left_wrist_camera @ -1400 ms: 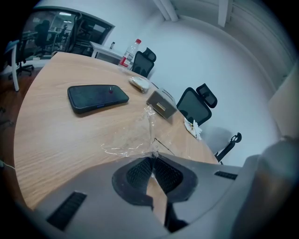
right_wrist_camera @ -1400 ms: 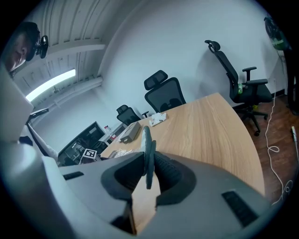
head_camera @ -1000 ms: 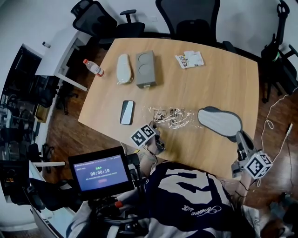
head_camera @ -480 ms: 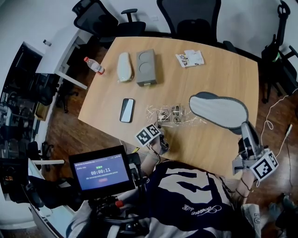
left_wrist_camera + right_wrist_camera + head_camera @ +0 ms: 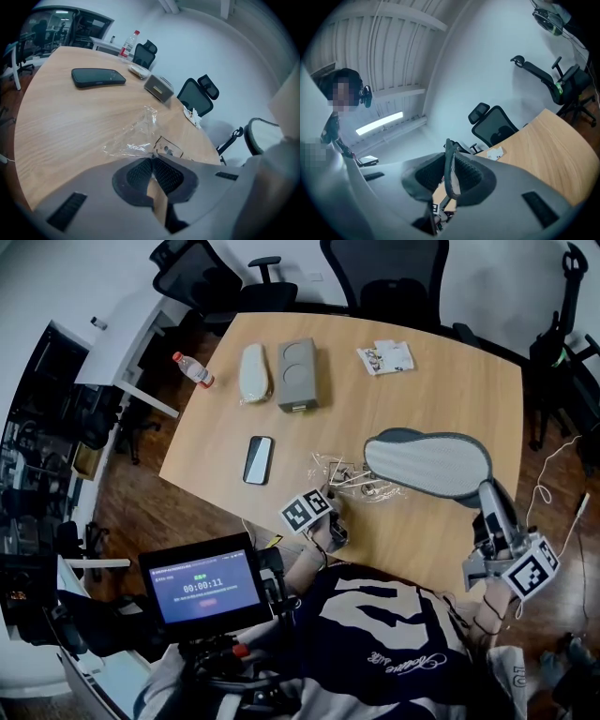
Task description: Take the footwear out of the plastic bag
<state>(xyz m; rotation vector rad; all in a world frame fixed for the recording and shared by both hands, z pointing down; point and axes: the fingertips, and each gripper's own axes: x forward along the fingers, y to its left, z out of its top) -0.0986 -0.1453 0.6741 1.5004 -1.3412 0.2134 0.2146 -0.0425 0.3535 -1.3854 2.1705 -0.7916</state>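
My right gripper (image 5: 485,493) is shut on the rim of a grey-edged slipper (image 5: 427,463) and holds it sole-up in the air above the table's right half. In the right gripper view the slipper's thin edge (image 5: 449,164) is pinched between the pads of the right gripper (image 5: 449,180). The clear plastic bag (image 5: 349,476) lies crumpled on the table, with printed labels inside. My left gripper (image 5: 332,517) is shut on the bag's near edge. In the left gripper view the film of the bag (image 5: 133,136) runs from the closed left gripper (image 5: 152,158) out over the wood.
A black phone (image 5: 258,459) lies left of the bag. At the far side sit a second slipper in its wrap (image 5: 251,373), a grey box (image 5: 300,374), a water bottle (image 5: 192,370) and a paper packet (image 5: 384,356). Office chairs ring the wooden table (image 5: 441,399).
The right gripper has lifted the slipper off the table and swung it up and to the left, free of the bag. The bag has bunched up towards the left gripper.
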